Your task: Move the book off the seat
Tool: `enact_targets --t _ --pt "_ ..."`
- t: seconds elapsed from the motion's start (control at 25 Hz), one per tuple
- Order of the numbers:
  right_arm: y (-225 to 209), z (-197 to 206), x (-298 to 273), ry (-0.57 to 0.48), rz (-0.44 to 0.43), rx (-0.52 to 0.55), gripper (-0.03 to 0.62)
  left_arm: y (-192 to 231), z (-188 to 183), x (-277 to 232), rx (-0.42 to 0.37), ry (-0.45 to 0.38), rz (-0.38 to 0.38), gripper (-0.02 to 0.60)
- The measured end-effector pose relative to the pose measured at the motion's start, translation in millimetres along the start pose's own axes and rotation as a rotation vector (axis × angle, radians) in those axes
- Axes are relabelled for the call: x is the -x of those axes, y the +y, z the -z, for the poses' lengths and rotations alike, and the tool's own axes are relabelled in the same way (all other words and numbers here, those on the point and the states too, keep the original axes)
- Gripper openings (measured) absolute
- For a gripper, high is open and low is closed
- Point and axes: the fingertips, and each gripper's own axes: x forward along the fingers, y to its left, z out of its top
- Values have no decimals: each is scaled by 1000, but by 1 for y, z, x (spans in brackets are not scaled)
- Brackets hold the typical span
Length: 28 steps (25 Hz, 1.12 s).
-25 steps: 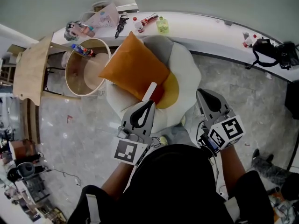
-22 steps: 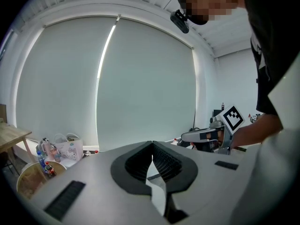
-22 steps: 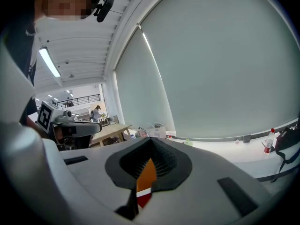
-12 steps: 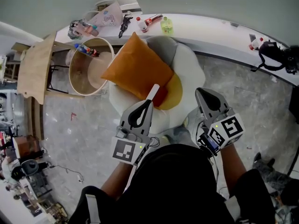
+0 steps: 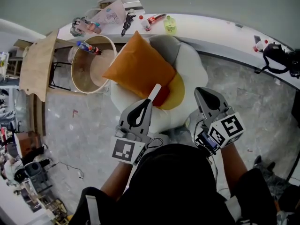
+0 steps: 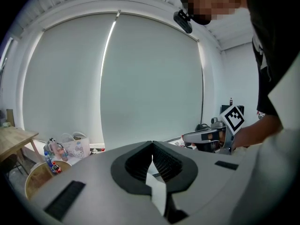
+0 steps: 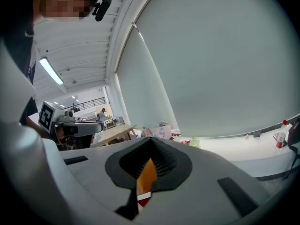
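Note:
A red book [image 5: 161,96] with a white edge lies on the egg-shaped white and yellow seat [image 5: 190,69]. Its far end is tucked under an orange cushion [image 5: 138,69]. My left gripper [image 5: 149,101] is shut with nothing in it, and its tip is right at the book's near end; I cannot tell whether it touches. My right gripper [image 5: 202,92] hovers shut and empty over the seat's right front edge. In the right gripper view a strip of the cushion [image 7: 147,175] and the book [image 7: 144,199] shows between the jaws of the right gripper [image 7: 151,139]. The left gripper [image 6: 152,144] faces a pale blind.
A round wooden tub [image 5: 91,64] and a wooden tabletop [image 5: 40,64] stand left of the seat. Behind it runs a curved white ledge [image 5: 211,32] with bottles [image 5: 168,24] and a bag [image 5: 110,14]. A black camera [image 5: 281,60] sits at far right. The floor is grey marble.
Both grippers have crept slightly toward the seat and stay shut. The book and cushion lie as before.

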Motion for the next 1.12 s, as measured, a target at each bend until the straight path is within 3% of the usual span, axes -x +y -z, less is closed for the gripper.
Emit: enact_targets --t 0.6,0.8,1.12 --pt "5 15 -28 40 1 -10 9 40 33 -3 20 61 -17 12" --pt "10 23 -43 58 6 -2 9 74 62 -10 16 115 -30 14" --pt "-3 59 -68 105 25 -6 9 108 124 -43 -11 245 17 14"
